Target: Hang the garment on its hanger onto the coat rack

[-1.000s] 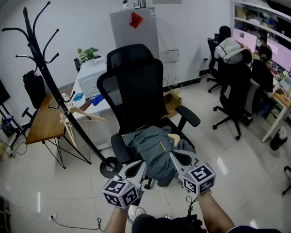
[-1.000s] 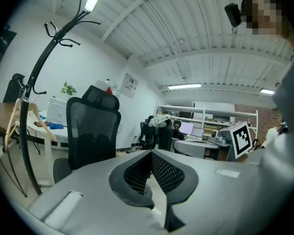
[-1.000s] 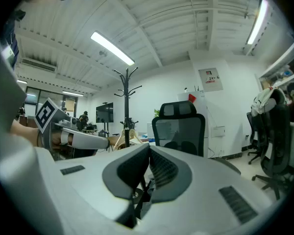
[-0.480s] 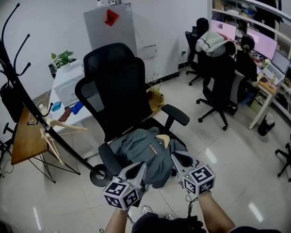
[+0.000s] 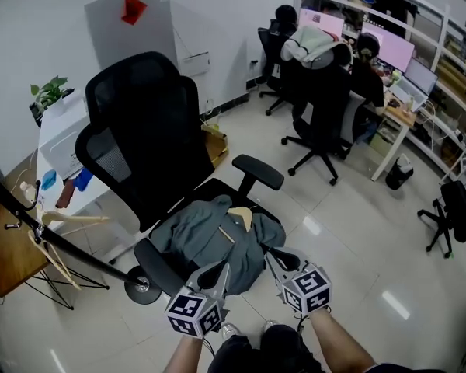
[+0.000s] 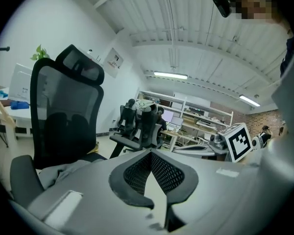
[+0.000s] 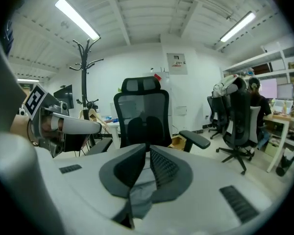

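A grey garment [image 5: 206, 239] lies crumpled on the seat of a black office chair [image 5: 140, 123], with the wooden hanger [image 5: 239, 217] showing at its collar. The black coat rack [image 5: 70, 247] leans at the left, its top out of the head view; it stands upright in the right gripper view [image 7: 84, 77]. My left gripper [image 5: 219, 270] [image 6: 150, 153] hovers at the garment's near edge, shut, holding nothing. Beside it, my right gripper [image 5: 273, 256] [image 7: 148, 150] has just been opening its jaws to a narrow gap. Nothing sits between them; grey cloth shows beyond the gap.
A spare wooden hanger [image 5: 62, 224] hangs on the leaning rack beside a wooden table [image 5: 8, 247]. A white cabinet [image 5: 58, 130] stands behind the chair. At the back right, people sit on office chairs [image 5: 318, 107] at desks.
The head view has tipped down and swung, so the chair and rack slid left and the rack's top left the picture. Both grippers have come down closer to the garment.
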Tool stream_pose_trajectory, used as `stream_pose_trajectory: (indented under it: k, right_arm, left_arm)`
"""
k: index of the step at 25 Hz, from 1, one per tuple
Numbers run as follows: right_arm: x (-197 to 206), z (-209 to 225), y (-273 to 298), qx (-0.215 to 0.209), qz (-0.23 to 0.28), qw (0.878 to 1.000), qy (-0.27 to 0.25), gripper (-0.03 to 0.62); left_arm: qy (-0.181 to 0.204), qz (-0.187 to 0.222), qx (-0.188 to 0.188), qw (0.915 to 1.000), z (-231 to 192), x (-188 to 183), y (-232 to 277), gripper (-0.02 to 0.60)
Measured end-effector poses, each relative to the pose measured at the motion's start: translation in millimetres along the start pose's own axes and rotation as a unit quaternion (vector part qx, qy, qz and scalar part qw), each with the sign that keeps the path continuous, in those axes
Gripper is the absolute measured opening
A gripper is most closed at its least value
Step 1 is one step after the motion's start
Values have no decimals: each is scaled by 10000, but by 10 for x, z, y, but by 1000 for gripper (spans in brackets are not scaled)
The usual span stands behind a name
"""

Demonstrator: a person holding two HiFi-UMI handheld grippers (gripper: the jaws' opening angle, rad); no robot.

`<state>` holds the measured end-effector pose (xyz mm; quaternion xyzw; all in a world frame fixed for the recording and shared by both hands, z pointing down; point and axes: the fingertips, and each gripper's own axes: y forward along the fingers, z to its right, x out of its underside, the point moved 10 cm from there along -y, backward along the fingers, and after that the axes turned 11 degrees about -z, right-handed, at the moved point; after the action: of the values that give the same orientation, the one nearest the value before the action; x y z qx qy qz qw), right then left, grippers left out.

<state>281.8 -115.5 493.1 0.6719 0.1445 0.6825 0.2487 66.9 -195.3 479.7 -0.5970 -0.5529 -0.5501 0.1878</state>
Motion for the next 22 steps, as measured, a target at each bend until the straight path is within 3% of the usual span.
stream_pose_trajectory:
  k: [12, 13, 14, 22]
  right_arm:
    - [530, 436, 999, -202, -827, 9947, 572, 54]
    - [587, 487, 1100, -267, -913, 9933, 658, 161]
    - [643, 537, 1205, -314, -1010, 9917, 735, 210]
    - [1072, 932, 2112, -340, -1649, 9798, 1079, 209]
  left_arm:
    - [-441, -530, -274, 9972, -340, 324, 734, -8]
    - [-470, -602, -291, 9967, -371, 367, 809, -8]
    - [-501, -677, -310, 9960, -406, 407, 882, -8]
    - [-822, -1069, -483, 9897, -708, 750, 1367, -8]
